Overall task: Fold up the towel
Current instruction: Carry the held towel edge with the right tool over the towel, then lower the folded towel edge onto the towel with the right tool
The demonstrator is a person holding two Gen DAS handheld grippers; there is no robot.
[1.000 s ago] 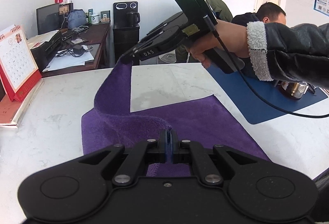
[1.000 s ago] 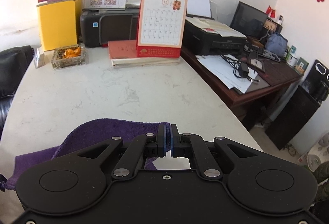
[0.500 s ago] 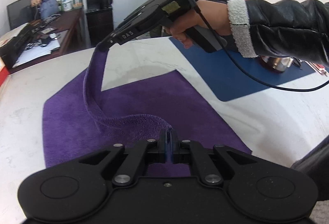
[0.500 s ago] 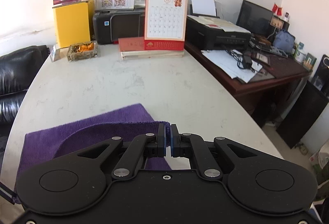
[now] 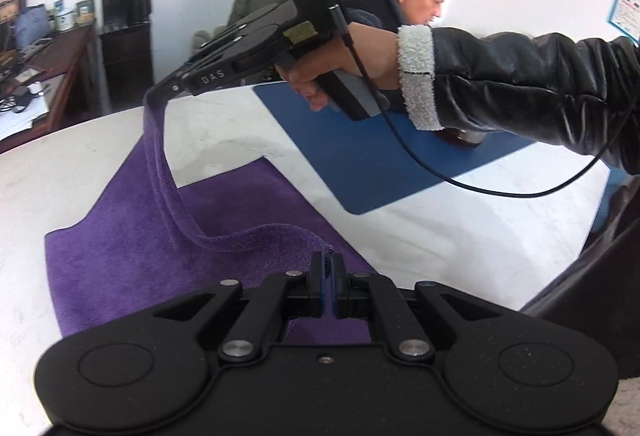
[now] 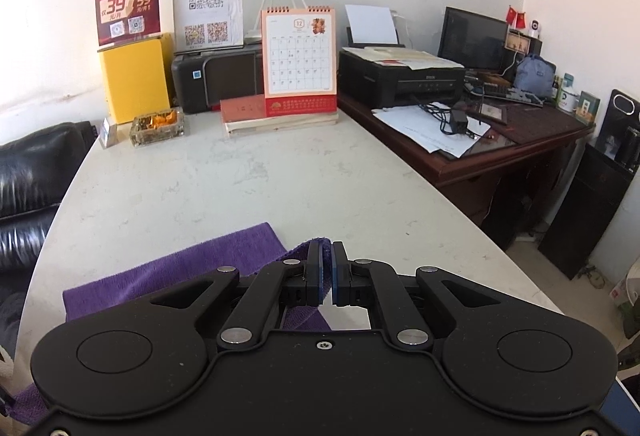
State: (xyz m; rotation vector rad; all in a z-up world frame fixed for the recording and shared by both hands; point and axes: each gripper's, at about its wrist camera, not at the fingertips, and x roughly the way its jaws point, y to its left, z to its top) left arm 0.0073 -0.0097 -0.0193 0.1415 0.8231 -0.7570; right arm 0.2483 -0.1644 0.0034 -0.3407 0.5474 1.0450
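The left gripper [image 5: 328, 260] has its jaws pressed together on a corner of the purple terry-cloth towel [image 5: 132, 236]. The right gripper [image 6: 327, 250] is clamped on another corner; in the left wrist view it [image 5: 154, 91] holds that corner up above the white marble-patterned table [image 5: 60, 171]. The towel's edge sags in a strip between the two grips, over the part lying flat on the table. A dark blue mat [image 5: 360, 163] lies beyond the towel, seemingly apart from it.
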